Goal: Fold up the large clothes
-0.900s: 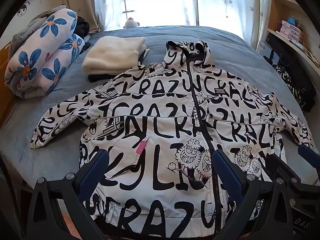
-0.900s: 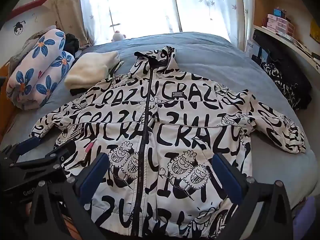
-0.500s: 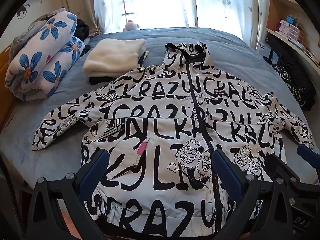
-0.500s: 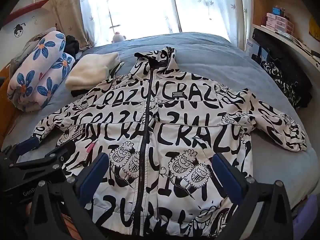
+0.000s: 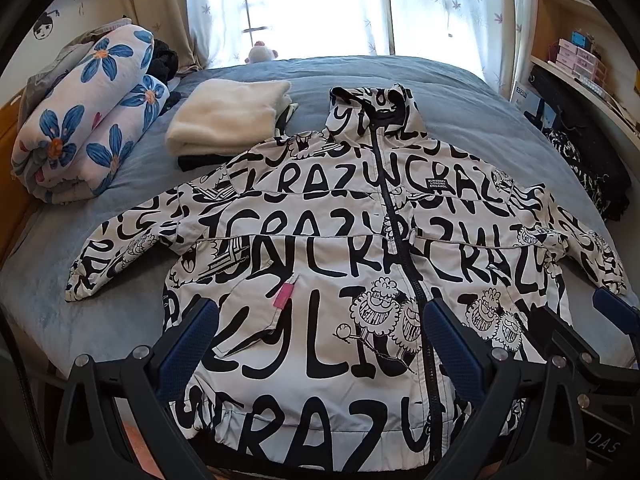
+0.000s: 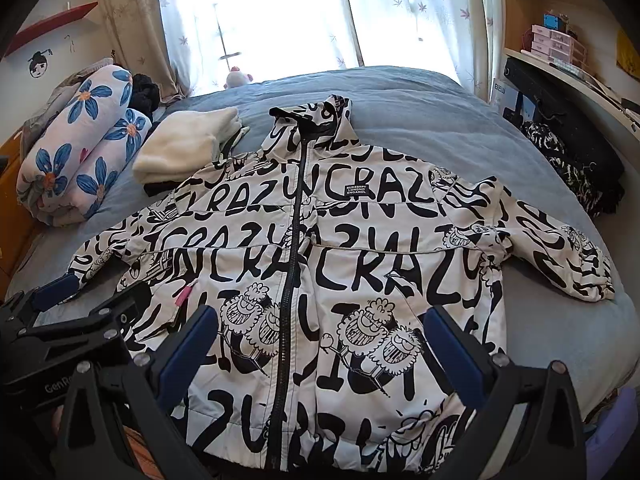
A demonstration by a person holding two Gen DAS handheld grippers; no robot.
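Two grippers: both hover above the near hem of the garment, side by side, tilted downward.
Left gripper (image 5: 316, 338): black frame with blue pads; jaws spread wide, nothing between them, clear of the cloth.
Right gripper (image 6: 320, 338): same build; jaws spread wide, empty, above the right front panel.
Cross view: the left wrist view shows the right gripper at its right edge; the right wrist view shows the left gripper at its left edge.
Garment: a large white zip-up hooded jacket with bold black lettering and cartoon faces (image 5: 320, 248) (image 6: 360, 248), lying flat and face up in the middle of the bed, zip closed, hood toward the far window, hem at the near edge.
Sleeves: both spread outward, the left sleeve (image 5: 120, 256) toward the left edge of the bed, the right sleeve (image 6: 560, 248) toward the right edge.
Detail: a small pink tag (image 5: 283, 295) sits on the left front pocket.
Bed: grey-blue cover (image 5: 480, 120), carrying everything.
Far left: a rolled white quilt with blue flowers (image 5: 84, 120) lies along the left side.
Beside it: a folded cream fleece piece (image 5: 224, 116) rests on something dark, just beside the jacket's left shoulder.
Far: a small plush toy (image 5: 261, 53) sits by the curtained window (image 5: 320, 4).
Right: a wooden shelf unit (image 6: 560, 48), with dark patterned cloth (image 6: 568, 160) below it.
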